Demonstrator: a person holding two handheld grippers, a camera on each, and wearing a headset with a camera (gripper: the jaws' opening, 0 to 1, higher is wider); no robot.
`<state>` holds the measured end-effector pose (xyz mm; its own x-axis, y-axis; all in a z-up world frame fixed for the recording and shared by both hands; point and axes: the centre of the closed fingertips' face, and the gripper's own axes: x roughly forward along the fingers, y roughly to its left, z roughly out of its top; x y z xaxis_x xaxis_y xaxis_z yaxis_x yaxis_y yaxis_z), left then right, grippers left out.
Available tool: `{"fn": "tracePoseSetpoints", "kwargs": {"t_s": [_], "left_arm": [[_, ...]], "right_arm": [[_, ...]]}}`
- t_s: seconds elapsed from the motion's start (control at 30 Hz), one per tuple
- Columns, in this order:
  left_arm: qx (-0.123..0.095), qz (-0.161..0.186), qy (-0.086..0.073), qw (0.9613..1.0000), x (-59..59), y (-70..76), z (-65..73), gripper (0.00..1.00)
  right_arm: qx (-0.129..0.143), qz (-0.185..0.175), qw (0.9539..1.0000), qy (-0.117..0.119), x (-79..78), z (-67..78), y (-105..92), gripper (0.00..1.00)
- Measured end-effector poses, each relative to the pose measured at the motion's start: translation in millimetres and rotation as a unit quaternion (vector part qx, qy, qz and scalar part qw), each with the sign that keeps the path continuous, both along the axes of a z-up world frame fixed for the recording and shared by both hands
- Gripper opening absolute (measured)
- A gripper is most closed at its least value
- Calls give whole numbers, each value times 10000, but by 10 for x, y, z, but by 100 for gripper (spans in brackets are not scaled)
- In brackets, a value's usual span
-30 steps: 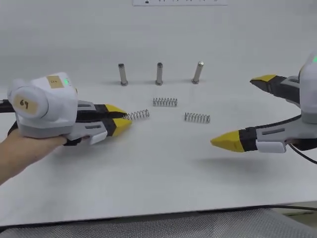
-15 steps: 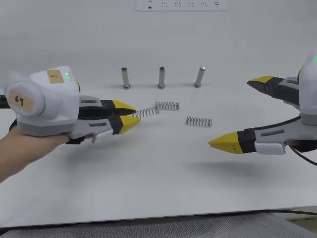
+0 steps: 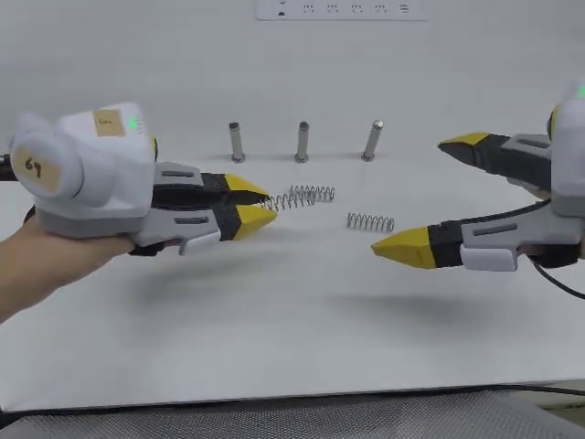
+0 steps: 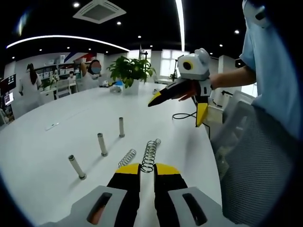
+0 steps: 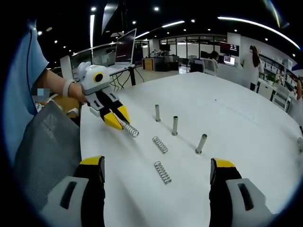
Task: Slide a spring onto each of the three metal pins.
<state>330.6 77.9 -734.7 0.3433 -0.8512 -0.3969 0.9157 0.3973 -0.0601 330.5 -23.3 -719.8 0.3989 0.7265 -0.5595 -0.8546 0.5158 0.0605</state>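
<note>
Three upright metal pins [image 3: 236,142] [image 3: 303,142] [image 3: 372,140] stand in a row on the white table; the right one leans slightly. My left gripper [image 3: 262,207] is shut on one end of a spring [image 3: 285,200], which sticks out ahead of the jaws above the table, short of the pins. In the left gripper view the held spring [image 4: 149,155] rises from the closed tips [image 4: 147,169]. Two more springs [image 3: 313,193] [image 3: 370,222] lie on the table. My right gripper [image 3: 416,195] hovers open at the right, nothing between its fingers [image 5: 221,165].
The white table [image 3: 274,329] has free room in front of the pins. A power strip [image 3: 340,9] runs along the back wall. A mesh chair back [image 5: 45,142] sits near the table's front edge. A hand [image 3: 37,261] holds the left gripper.
My left gripper has lifted the spring off the table and carried it right, toward the pins. The right gripper has drifted a little left, still open.
</note>
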Motion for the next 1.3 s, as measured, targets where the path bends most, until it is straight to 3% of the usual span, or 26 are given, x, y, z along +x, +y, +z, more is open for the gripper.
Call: {"fn": "tracePoseSetpoints", "kwargs": {"t_s": [0.53, 1.3], "left_arm": [[-133, -338, 24, 9993, -105, -109, 77, 3], [-173, -725, 135, 9971, -239, -217, 123, 3]], "right_arm": [[93, 383, 9991, 123, -87, 45, 211, 78], [-58, 1181, 9924, 330, -292, -21, 408, 38]]}}
